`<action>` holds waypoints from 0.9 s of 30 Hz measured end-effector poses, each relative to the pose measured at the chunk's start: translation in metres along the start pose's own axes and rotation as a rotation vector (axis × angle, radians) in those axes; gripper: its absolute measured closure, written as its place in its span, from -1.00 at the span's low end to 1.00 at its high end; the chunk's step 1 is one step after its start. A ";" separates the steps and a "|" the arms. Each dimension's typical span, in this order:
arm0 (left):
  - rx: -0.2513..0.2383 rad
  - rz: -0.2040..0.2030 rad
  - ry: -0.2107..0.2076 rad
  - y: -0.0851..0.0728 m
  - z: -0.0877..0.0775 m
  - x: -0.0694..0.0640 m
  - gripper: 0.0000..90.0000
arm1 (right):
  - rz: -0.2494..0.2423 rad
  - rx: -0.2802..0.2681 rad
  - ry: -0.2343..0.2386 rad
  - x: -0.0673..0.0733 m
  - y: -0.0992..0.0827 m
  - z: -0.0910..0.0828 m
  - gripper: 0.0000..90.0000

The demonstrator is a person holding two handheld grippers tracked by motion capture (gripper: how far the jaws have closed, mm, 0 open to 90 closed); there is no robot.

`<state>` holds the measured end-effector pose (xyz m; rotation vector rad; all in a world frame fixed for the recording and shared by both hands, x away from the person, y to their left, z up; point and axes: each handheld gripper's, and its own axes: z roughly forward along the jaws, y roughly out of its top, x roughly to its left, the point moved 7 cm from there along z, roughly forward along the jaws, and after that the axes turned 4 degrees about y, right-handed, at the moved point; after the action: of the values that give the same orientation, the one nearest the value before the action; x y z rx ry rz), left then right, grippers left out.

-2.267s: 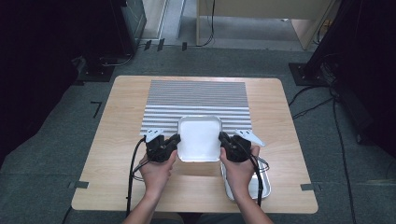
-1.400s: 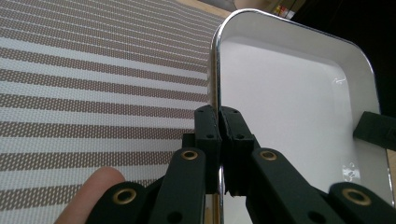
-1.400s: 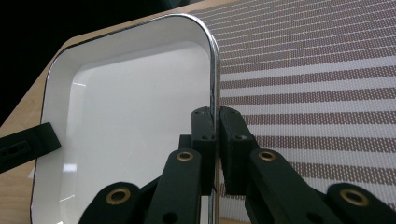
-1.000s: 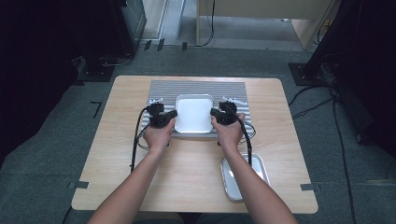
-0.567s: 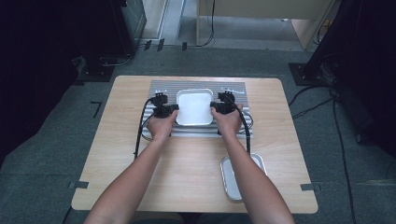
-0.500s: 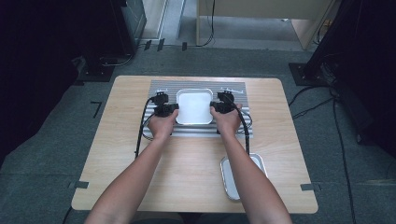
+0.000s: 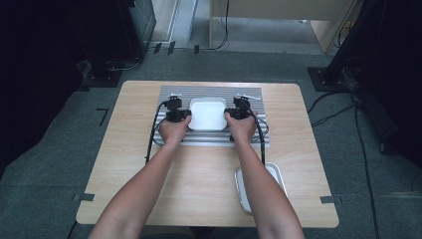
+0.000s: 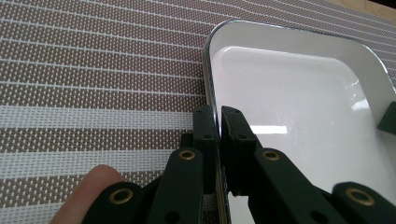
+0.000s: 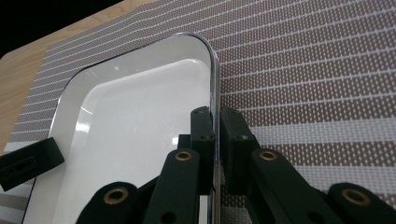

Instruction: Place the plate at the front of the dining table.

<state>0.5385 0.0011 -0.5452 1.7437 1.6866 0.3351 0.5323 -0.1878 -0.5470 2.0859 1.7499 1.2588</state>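
White enamel tray [image 7: 207,114] now sits over the middle of the striped placemat [image 7: 214,138], toward the far side of the surface [image 7: 134,169]. About two seconds back it was at the mat's near edge, so both hands have carried it forward and slightly down. Likely in the set-down phase; can't tell if the base touches the mat yet.

Left gripper [image 8: 217,122]: jaws pinched on the tray's left rim, one pad inside, one outside. Right gripper [image 9: 215,125]: same on the right rim. Tray spans straight between them and looks level.

Outward: a second metal tray [image 7: 274,175] sits at the near right of the surface, partly under the right forearm, well apart from the mat.
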 end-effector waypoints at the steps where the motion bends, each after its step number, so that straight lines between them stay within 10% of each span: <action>1: -0.001 0.005 0.004 0.000 0.000 0.000 0.91 | -0.008 -0.004 -0.005 0.001 0.001 0.000 0.91; 27: -0.008 0.079 0.056 0.016 0.019 -0.008 0.85 | 0.001 -0.066 -0.012 -0.009 0.011 0.019 0.89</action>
<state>0.5612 -0.0110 -0.5472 1.8140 1.6562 0.4293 0.5530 -0.1919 -0.5574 2.0542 1.6783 1.2843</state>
